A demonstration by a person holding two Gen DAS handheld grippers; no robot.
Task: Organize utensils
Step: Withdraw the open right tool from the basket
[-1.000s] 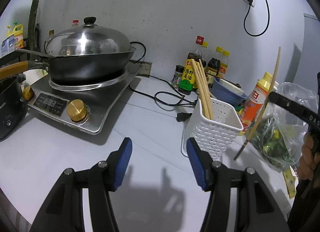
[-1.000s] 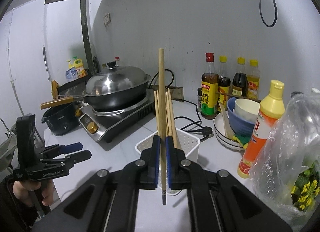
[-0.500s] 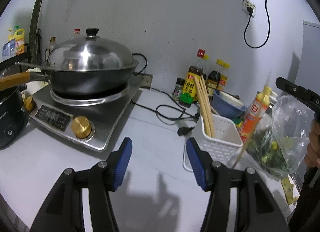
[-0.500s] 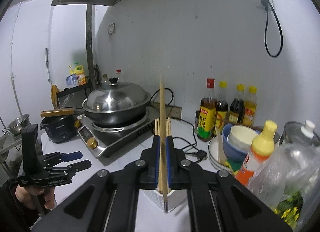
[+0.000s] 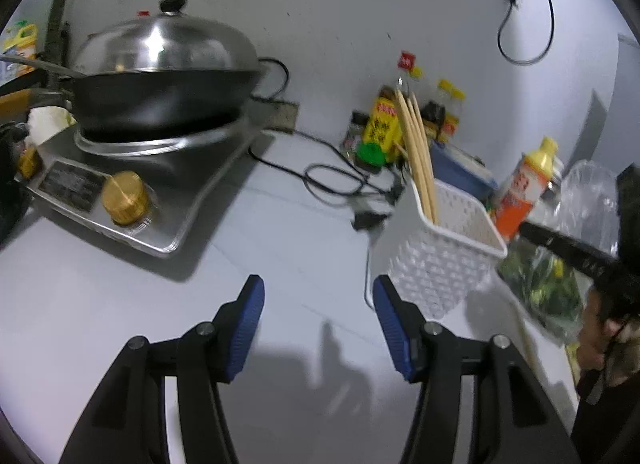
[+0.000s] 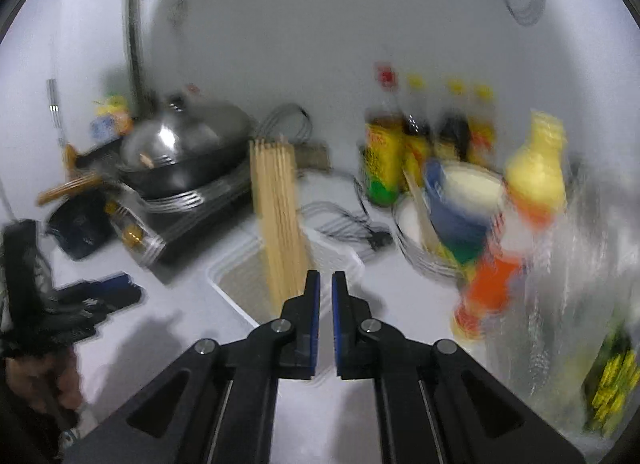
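Observation:
A white perforated basket [image 5: 444,252] stands on the white counter and holds several wooden chopsticks [image 5: 418,156] leaning on its left wall. My left gripper [image 5: 318,328] is open and empty, low over the counter just left of the basket. In the blurred right wrist view the basket [image 6: 256,284] and chopsticks [image 6: 280,220] lie just ahead of my right gripper [image 6: 325,304]. Its jaws stand a narrow gap apart with nothing between them. The right gripper's body [image 5: 576,260] shows at the right of the left wrist view.
An induction cooker [image 5: 132,188] with a lidded wok [image 5: 160,80] stands at left. Sauce bottles [image 5: 384,124], a power cord [image 5: 336,184], stacked bowls [image 6: 452,208], a yellow-capped squeeze bottle [image 5: 524,188] and a plastic bag of greens [image 5: 560,264] crowd the back and right.
The chopstick that my right gripper held is gone from its jaws, which now stand slightly apart. The right gripper has swung fast, blurring its view. The left gripper moved closer to the basket.

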